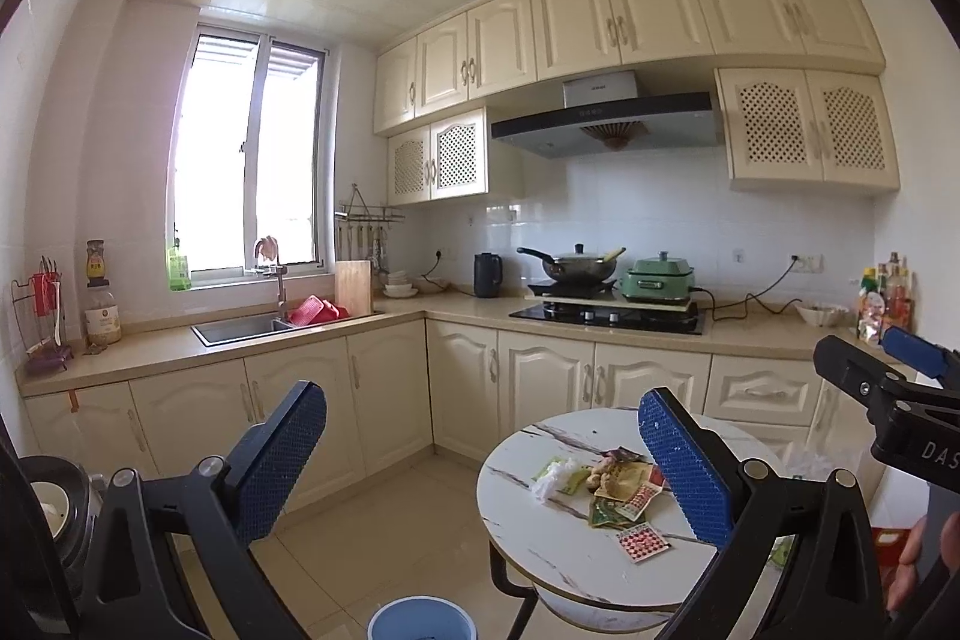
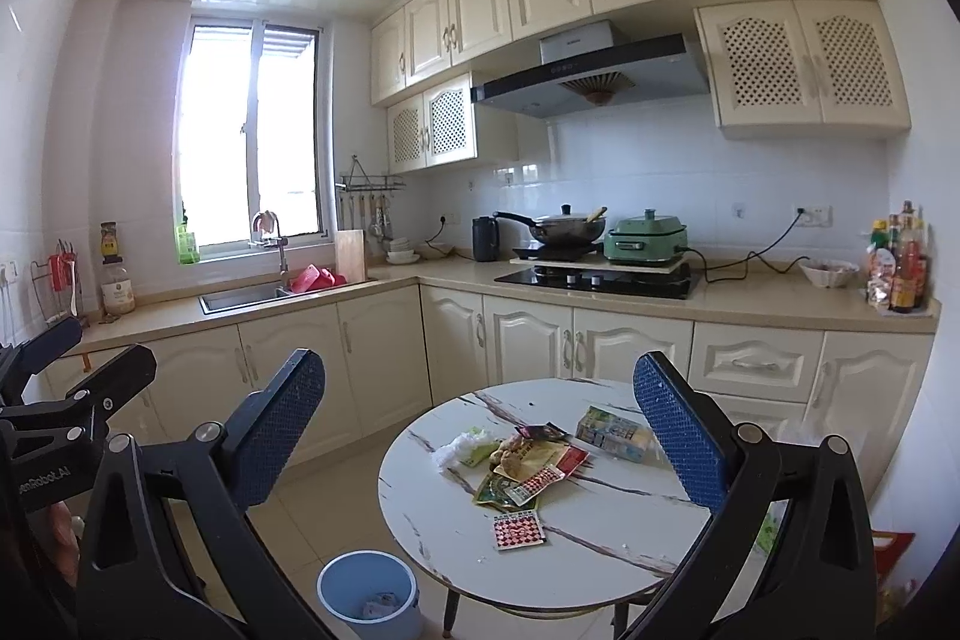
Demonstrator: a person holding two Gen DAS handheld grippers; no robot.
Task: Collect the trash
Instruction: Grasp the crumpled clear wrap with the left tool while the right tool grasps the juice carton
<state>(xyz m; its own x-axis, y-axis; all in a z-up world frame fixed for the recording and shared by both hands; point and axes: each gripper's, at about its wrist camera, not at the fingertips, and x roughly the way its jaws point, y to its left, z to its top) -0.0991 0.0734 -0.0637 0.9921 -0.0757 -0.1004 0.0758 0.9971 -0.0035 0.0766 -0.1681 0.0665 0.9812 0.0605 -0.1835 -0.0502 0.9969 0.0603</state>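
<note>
Nearly all remains: your left tongs (image 1: pixel 483 466) and right tongs (image 2: pixel 480 436) gape wide, empty; wrappers (image 2: pixel 528 466) litter the worktop (image 2: pixel 600 544), bin (image 2: pixel 342 589) almost bare.

both cameras sit high and well back from the round desk (image 2: pixel 540 550), looking forward and slightly down across it toward the kitchen's corner cabinets. the left wrist view looks out between its own claw (image 1: pixel 483 466) fingers from the left, with the desk low and right of centre and the right claw (image 1: pixel 888 370) entering at its right edge. the right wrist view stands just beside it, the desk more central, the left claw (image 2: pixel 78 358) at its left edge. both share the desk, the blue bin (image 2: pixel 369 601), sink (image 2: pixel 240 298), window and stove (image 2: pixel 600 280).
</note>
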